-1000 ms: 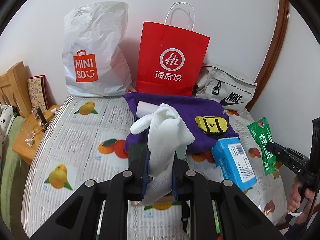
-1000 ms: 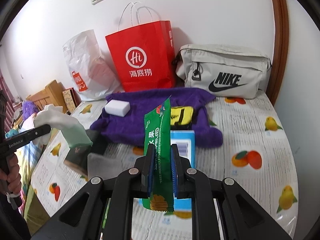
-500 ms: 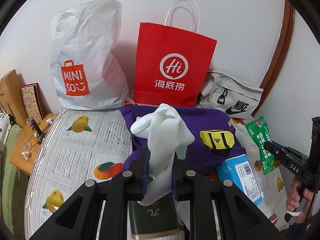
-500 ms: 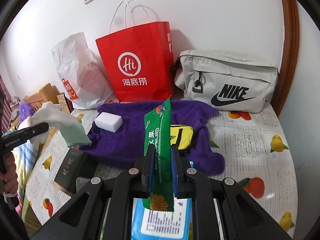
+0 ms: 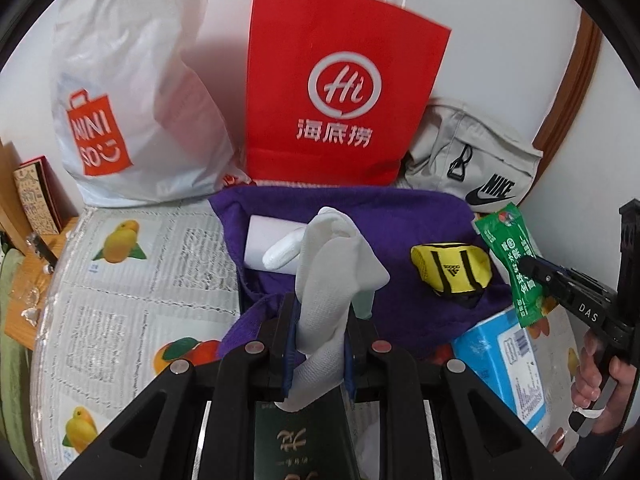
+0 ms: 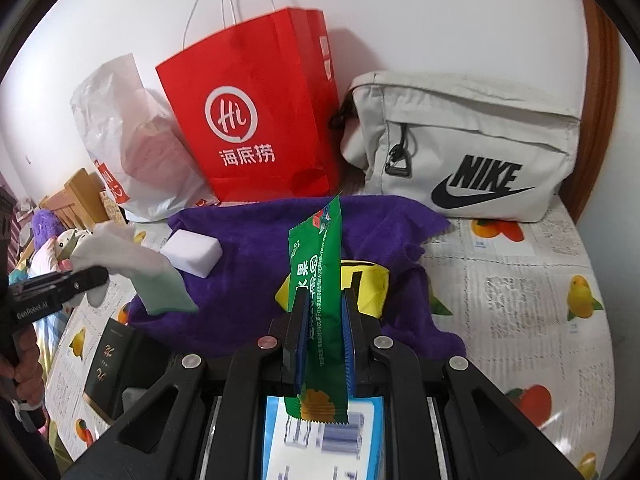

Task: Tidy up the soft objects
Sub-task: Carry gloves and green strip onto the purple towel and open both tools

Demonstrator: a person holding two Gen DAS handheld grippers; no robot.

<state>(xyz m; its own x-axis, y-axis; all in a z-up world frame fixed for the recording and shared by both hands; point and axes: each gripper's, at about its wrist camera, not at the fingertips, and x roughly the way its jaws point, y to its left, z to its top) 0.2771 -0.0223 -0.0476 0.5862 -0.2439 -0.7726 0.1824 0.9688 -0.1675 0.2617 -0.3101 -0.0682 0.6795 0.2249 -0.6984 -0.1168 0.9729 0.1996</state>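
Note:
My left gripper [image 5: 320, 312] is shut on a white sock [image 5: 332, 264] and holds it above the table near the purple towel [image 5: 400, 216]. The sock also shows in the right wrist view [image 6: 132, 256]. My right gripper [image 6: 323, 312] is shut on a green snack packet [image 6: 320, 280], held upright over the blue box [image 6: 320, 436]. The packet also shows in the left wrist view [image 5: 512, 264]. On the towel [image 6: 260, 240] lie a white sponge block [image 6: 192, 252] and a small yellow pouch [image 6: 372, 284].
A red paper bag [image 6: 256, 120], a white plastic bag [image 5: 132, 112] and a grey Nike bag [image 6: 472, 152] stand along the wall. A dark green box [image 6: 108, 364] lies on the fruit-print tablecloth [image 6: 520, 280]. A wooden stand [image 5: 36, 248] is at the left.
Both grippers have moved forward toward the bags at the wall, still holding the sock and the packet. The dark green box and blue box now lie beneath them.

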